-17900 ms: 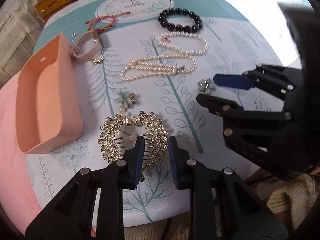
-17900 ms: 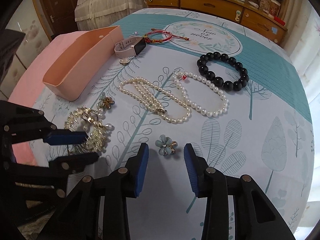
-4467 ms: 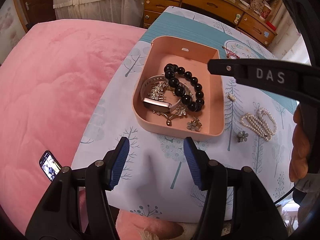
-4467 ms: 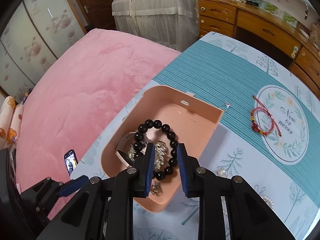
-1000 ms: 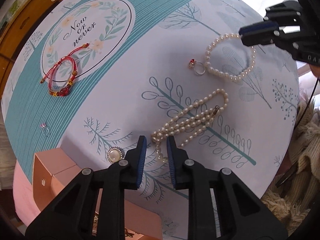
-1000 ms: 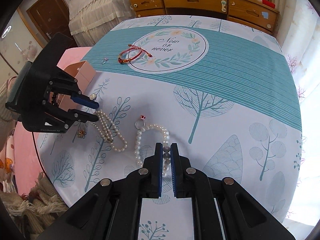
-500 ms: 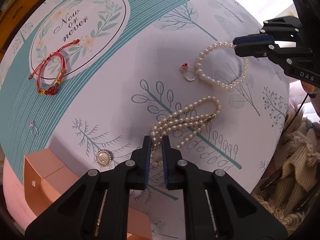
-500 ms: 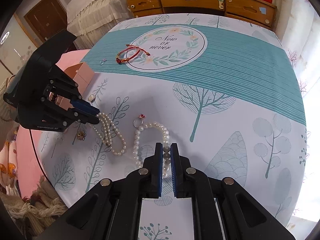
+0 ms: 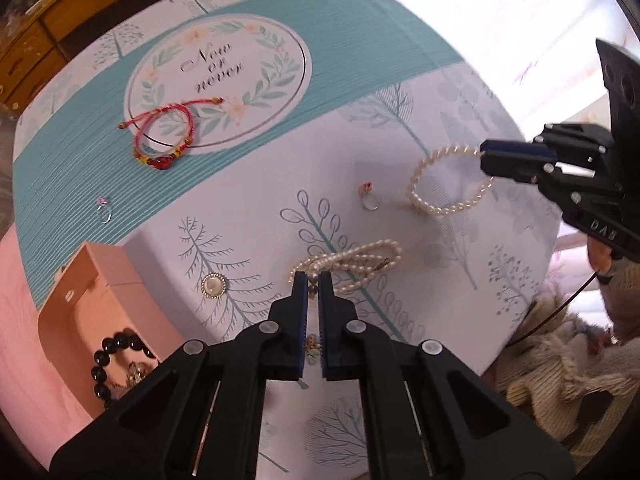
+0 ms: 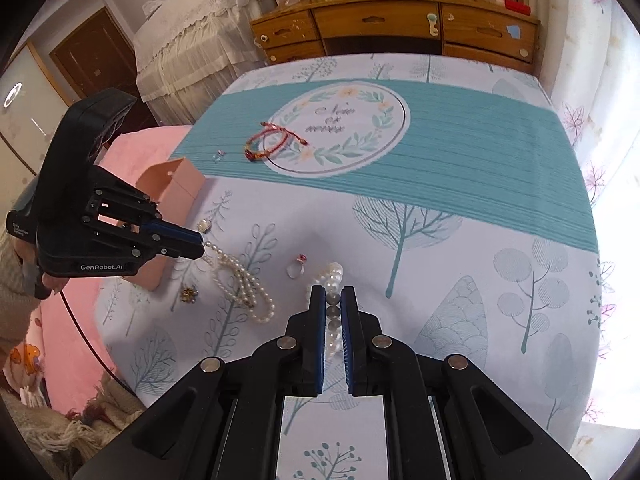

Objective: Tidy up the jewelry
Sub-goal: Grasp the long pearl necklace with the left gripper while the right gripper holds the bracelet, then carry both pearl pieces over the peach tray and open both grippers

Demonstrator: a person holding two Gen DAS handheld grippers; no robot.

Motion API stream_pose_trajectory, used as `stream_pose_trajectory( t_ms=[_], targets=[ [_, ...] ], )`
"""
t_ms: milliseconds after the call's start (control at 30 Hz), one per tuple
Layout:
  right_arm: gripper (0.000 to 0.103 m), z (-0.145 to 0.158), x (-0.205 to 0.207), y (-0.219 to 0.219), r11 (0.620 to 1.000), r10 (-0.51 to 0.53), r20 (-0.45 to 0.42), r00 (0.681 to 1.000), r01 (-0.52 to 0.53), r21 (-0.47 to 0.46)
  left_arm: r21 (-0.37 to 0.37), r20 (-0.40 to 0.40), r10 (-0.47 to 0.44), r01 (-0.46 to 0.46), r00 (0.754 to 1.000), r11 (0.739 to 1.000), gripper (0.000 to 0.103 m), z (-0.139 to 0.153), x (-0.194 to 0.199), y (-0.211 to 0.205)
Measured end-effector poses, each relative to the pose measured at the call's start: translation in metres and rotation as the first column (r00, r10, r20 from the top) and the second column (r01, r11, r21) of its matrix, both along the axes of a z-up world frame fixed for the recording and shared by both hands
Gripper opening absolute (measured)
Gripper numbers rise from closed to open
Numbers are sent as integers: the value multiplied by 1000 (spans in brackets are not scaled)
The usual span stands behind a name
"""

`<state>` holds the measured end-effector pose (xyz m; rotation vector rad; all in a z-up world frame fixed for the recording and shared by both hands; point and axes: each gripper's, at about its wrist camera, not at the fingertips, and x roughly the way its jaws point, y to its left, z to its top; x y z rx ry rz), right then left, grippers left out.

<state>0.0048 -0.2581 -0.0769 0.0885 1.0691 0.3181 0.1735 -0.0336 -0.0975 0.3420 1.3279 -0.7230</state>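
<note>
My left gripper (image 9: 314, 280) is shut on one end of the long pearl necklace (image 9: 352, 260), which also shows in the right wrist view (image 10: 244, 284), trailing on the cloth. My right gripper (image 10: 333, 294) is shut on the pearl bracelet (image 10: 332, 276) and holds it just off the cloth; the bracelet also shows in the left wrist view (image 9: 448, 184). The pink box (image 9: 92, 280) stands at the left with the black bead bracelet (image 9: 108, 360) inside.
On the tablecloth lie a red cord bracelet (image 9: 164, 140), a ring with a red stone (image 9: 370, 198), a small ring (image 9: 104, 210), a round pearl brooch (image 9: 214, 286) and a flower earring (image 10: 188, 294). A wooden dresser (image 10: 400, 28) stands behind the table.
My left gripper has closed on the end of the pearl necklace. My right gripper has lifted the pearl bracelet slightly, away from the ring.
</note>
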Motion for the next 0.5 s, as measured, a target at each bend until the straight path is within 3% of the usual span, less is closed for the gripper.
stream_pose_trajectory(
  t_ms=[267,500],
  targets=[
    [7,52,-11,29,999,38,97,995,-38,-6,-138,108,131,-115,986,984,2,81,-32,21],
    [7,97,-15,72,994,104,168,980,-105,-5,-253,232,282,-222,931,942,2,168,-56,71]
  ],
)
